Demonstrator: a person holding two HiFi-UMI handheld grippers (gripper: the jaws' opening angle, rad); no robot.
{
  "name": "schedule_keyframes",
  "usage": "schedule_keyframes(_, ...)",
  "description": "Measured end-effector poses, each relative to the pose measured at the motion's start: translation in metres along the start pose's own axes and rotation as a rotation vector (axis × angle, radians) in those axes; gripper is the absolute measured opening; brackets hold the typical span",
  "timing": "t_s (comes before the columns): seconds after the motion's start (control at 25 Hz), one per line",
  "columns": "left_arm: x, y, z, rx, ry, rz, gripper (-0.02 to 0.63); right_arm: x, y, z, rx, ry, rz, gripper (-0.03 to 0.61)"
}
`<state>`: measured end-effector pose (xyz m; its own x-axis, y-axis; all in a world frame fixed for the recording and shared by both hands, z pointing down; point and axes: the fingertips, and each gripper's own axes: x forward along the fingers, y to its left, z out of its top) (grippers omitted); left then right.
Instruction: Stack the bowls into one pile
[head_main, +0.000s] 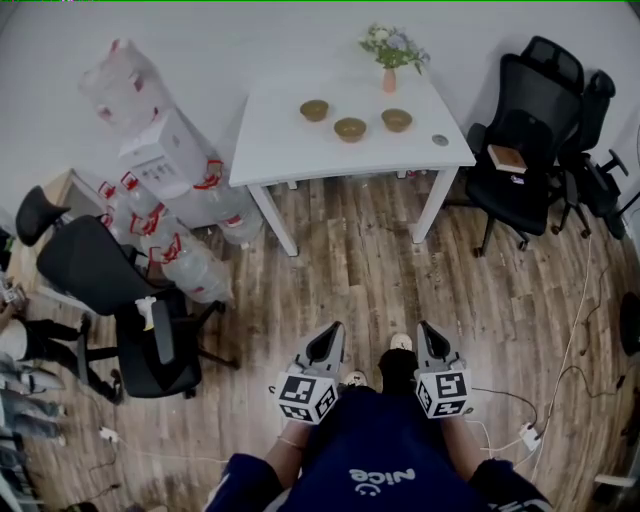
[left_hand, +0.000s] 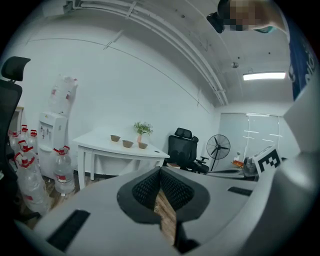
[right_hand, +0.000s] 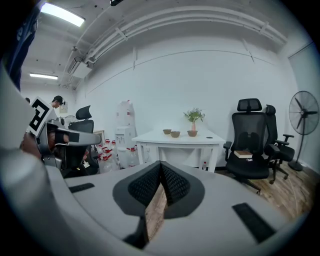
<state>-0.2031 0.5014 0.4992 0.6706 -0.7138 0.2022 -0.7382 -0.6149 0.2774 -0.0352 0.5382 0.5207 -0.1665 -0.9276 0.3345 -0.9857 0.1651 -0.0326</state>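
**Closed grippers face three unstacked bowls across open floor**

Head view: Held low before the person's dark blue top (head_main: 380, 455), the left gripper (head_main: 332, 332) and right gripper (head_main: 428, 330) point forward side by side. Each has its jaws together with nothing between them. Bare wooden floor (head_main: 380, 260) runs from them to a white table (head_main: 270, 150) against the far wall. A black office chair (head_main: 100, 280) and a cluster of water bottles (head_main: 195, 270) crowd the lane's left side. Two more black chairs (head_main: 520, 160) and trailing white cables (head_main: 570, 350) edge its right. On the table stand the left bowl (head_main: 314, 110), middle bowl (head_main: 350, 129) and right bowl (head_main: 396, 120). They are small, round, brown and upright, set apart in a loose row, none inside another. A vase of flowers (head_main: 389, 75) stands behind them, near the far edge.

Left gripper view: The ribbed pads (left_hand: 150, 187) meet at their tips, with only floorboards showing below. The table (left_hand: 100, 146) sits well off, left of centre, its three bowls (left_hand: 128, 144) lined up beside the vase (left_hand: 139, 137). A chair (left_hand: 181, 150) and a standing fan (left_hand: 218, 147) fill the right.

Right gripper view: The pads (right_hand: 147, 185) are likewise pressed together and empty. The table (right_hand: 175, 139) stands ahead with open floor before it, the bowls (right_hand: 175, 134) left of the vase (right_hand: 193, 127). A chair (right_hand: 248, 145) and fan (right_hand: 305, 112) stand to its right.
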Motion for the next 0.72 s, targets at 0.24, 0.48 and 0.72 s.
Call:
schedule_keyframes(0.24,0.023,0.014,-0.002,0.005,0.039,0.071,0.018,0.045,-0.016,0.001,0.078,0.021,0.05,0.023)
schedule_keyframes(0.48,0.065,0.019,-0.001,-0.011,0.088,0.115,0.018,0.095,-0.042,0.017,0.098,0.028,0.115,0.023)
schedule_keyframes(0.72,0.13,0.024,0.024,0.005,0.069,0.159,0.018,0.14,-0.089,0.026,0.07,0.057,0.153,0.023)
